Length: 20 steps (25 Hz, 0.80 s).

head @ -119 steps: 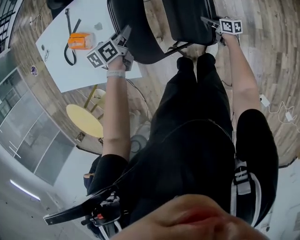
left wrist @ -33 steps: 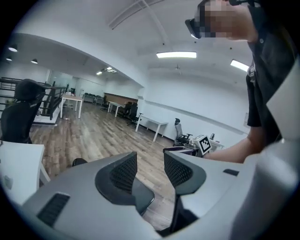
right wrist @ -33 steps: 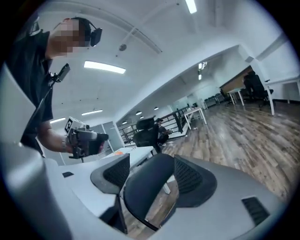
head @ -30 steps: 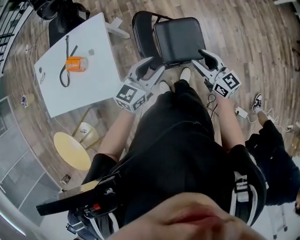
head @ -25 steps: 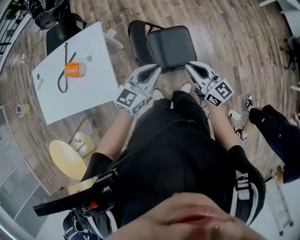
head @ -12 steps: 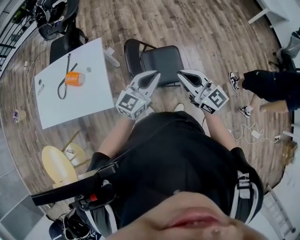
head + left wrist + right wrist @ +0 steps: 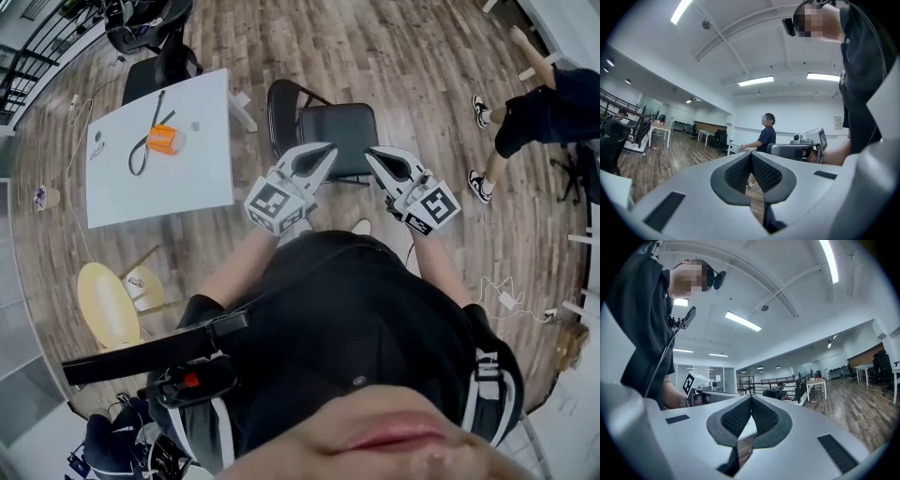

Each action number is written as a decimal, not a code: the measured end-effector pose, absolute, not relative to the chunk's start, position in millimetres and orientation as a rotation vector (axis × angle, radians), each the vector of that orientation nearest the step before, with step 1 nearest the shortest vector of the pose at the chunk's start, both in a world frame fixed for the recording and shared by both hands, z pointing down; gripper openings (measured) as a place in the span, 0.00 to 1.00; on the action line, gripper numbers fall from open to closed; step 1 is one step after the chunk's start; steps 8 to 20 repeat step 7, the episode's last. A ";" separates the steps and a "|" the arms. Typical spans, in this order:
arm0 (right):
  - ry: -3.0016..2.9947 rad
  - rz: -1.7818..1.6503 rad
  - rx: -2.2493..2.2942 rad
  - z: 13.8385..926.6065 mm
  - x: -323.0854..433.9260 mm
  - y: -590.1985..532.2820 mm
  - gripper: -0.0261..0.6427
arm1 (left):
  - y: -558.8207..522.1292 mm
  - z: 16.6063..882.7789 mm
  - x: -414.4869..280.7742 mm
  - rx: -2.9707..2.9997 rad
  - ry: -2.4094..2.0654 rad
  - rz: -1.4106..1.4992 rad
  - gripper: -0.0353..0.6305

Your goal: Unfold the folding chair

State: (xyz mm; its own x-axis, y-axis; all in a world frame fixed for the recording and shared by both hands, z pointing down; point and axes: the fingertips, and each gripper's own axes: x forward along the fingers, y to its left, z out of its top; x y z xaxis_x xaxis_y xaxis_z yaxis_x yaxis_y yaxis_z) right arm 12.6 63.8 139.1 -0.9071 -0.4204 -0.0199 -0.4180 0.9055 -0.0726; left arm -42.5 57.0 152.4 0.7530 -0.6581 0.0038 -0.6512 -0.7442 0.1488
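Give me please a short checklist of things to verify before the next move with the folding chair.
1. Folding chair stands open, seat down: ok.
2. Left gripper shut, nothing between its jaws: ok.
3. Right gripper shut, nothing between its jaws: ok.
4. Chair legs planted evenly: cannot tell, they are mostly hidden from above.
5. White table apart from the chair: ok.
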 end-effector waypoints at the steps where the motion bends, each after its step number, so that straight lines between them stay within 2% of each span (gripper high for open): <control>1: 3.027 -0.108 -0.666 138.9 12.3 62.6 0.05 | 58.2 152.7 -42.6 2.808 -1.057 -0.068 0.06; 20: 3.009 -0.172 -0.660 143.8 16.0 65.9 0.05 | 72.8 157.1 -38.0 2.792 -1.057 -0.050 0.06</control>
